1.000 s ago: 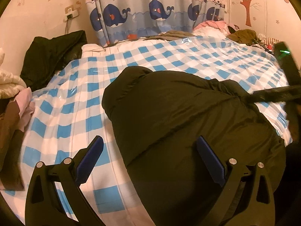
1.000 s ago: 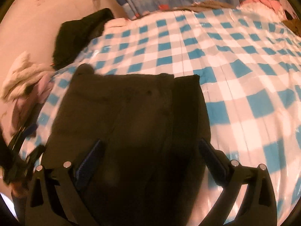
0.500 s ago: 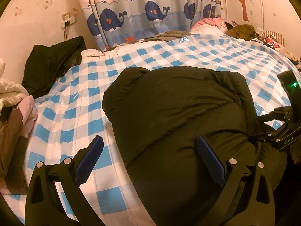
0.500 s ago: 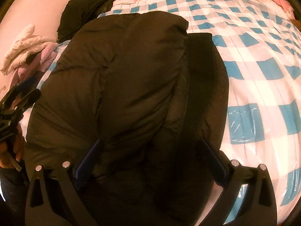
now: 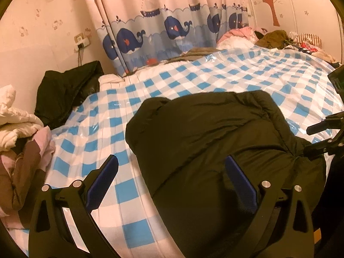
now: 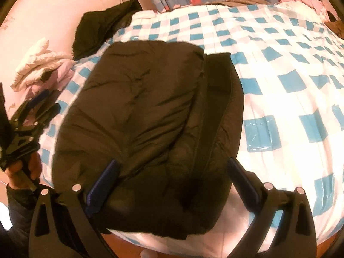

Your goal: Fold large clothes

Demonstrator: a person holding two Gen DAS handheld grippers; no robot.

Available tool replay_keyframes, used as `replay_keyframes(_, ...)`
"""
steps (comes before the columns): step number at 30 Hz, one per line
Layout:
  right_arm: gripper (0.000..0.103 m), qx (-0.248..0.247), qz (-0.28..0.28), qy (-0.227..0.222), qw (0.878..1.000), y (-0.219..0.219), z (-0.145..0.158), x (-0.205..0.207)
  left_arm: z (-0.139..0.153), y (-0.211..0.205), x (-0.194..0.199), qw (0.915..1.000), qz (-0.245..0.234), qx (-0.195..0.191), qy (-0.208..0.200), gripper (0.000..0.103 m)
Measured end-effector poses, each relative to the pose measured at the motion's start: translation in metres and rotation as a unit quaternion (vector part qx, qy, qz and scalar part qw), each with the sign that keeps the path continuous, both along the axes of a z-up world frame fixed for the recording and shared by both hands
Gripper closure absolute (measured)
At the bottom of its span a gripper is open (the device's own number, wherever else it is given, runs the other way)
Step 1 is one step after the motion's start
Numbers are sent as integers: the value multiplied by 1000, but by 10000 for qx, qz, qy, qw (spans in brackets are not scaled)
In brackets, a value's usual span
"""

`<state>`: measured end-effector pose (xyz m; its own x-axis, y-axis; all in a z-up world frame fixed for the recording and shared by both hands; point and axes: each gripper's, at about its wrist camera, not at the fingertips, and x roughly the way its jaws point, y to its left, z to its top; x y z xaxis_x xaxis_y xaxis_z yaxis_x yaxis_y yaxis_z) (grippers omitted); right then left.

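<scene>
Jacket, dark olive puffy quilted one [image 6: 146,116], lies near the front edge of the blue-and-white checked plastic-covered bed [image 5: 193,79], doubled into a thick rectangular bundle with 1 flap laid over the body and a darker band [image 6: 217,99] showing along its right side. Left gripper [image 5: 172,182] hangs over the bundle's left edge, fingers apart, holding nothing. Right gripper [image 6: 172,185] likewise spread and empty above the near end. Judgement: folding largely done; perhaps 1 more fold or tidying left
</scene>
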<state>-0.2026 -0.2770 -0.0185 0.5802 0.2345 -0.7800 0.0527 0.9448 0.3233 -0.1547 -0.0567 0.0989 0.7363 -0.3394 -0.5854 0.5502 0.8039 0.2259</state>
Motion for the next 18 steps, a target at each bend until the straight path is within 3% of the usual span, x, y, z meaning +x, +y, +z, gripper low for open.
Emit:
replay_keyframes(6, 7, -93, 9, -219, 9997, -1, 23, -3, 8, 4, -5, 9998, -24, -141, -146, 8)
replay_keyframes(16, 7, -62, 53, -158, 9998, 3, 15, 8, 8, 4, -7, 9997, -105, -113, -200, 8)
replay_keyframes(18, 7, -96, -16, -124, 9999, 1, 12, 10, 8, 6, -5, 9996, -157, -235, -16, 8)
